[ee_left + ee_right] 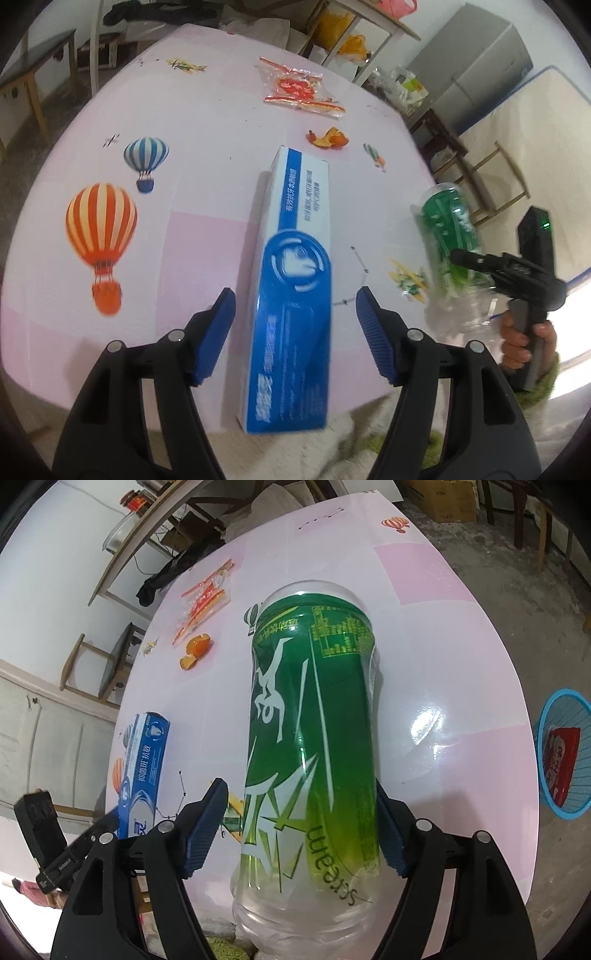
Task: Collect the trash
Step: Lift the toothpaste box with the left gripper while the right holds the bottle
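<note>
In the left wrist view, the left claw (295, 325) stands wide at the bottom of the frame, its blue pads clear on both sides of a blue and white toothpaste box (295, 288) that lies lengthwise between them on the pink desk (207, 122); neither pad touches it. Toward the top centre lie a crumpled red and clear wrapper (299, 88) and, just below it, orange peel (328, 138).

In the right wrist view, the right claw (301, 830) straddles a green-labelled plastic bottle (314, 731) in the middle of the frame. A gap shows at the left pad; the right pad sits against or just behind the bottle's edge, and I cannot tell whether it presses. At the right edge, a blue basket (550, 794) on the floor holds a red package (559, 764).
</note>
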A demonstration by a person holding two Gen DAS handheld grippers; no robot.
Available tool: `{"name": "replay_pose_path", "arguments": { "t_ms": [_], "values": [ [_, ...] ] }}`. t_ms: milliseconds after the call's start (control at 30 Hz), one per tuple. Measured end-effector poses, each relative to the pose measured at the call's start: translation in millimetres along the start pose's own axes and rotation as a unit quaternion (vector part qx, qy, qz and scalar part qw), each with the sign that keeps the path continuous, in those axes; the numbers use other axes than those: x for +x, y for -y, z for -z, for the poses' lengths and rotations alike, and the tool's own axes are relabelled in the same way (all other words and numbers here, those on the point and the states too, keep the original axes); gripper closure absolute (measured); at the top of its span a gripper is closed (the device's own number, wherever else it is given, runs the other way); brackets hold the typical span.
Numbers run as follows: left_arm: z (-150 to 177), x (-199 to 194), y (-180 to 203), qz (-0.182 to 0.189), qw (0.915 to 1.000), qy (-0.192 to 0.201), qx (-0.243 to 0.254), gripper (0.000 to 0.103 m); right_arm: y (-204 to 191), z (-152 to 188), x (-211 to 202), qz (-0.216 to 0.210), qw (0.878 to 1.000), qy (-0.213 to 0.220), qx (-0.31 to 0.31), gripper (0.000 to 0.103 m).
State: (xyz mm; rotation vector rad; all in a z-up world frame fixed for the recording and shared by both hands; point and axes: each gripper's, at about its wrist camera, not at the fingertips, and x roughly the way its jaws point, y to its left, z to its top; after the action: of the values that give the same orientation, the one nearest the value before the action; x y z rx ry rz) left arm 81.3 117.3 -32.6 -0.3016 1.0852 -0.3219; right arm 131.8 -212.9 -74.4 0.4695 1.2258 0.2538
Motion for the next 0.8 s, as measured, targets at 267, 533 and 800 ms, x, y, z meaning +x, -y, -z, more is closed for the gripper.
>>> {"name": "replay_pose_path", "arguments": {
  "t_ms": [267, 533, 800],
  "values": [
    [-12.5, 23.0, 10.8, -0.048, 0.9978, 0.004, 0.045, 0.047, -4.4, -1.7, 2.9, 0.017, 1.000, -0.004, -0.014, 0.030],
    [-15.2, 29.1, 12.3, -0.071, 0.9956, 0.009, 0.061, 0.057, -3.3, 1.4, 2.3, 0.025, 1.000, 0.009, -0.017, 0.039],
    [-10.2, 23.5, 9.2, -0.075, 0.9958, 0.024, 0.048, 0.058, -8.3, 10.4, 2.2, 0.033, 0.999, 0.002, -0.030, 0.045]
  ]
}}
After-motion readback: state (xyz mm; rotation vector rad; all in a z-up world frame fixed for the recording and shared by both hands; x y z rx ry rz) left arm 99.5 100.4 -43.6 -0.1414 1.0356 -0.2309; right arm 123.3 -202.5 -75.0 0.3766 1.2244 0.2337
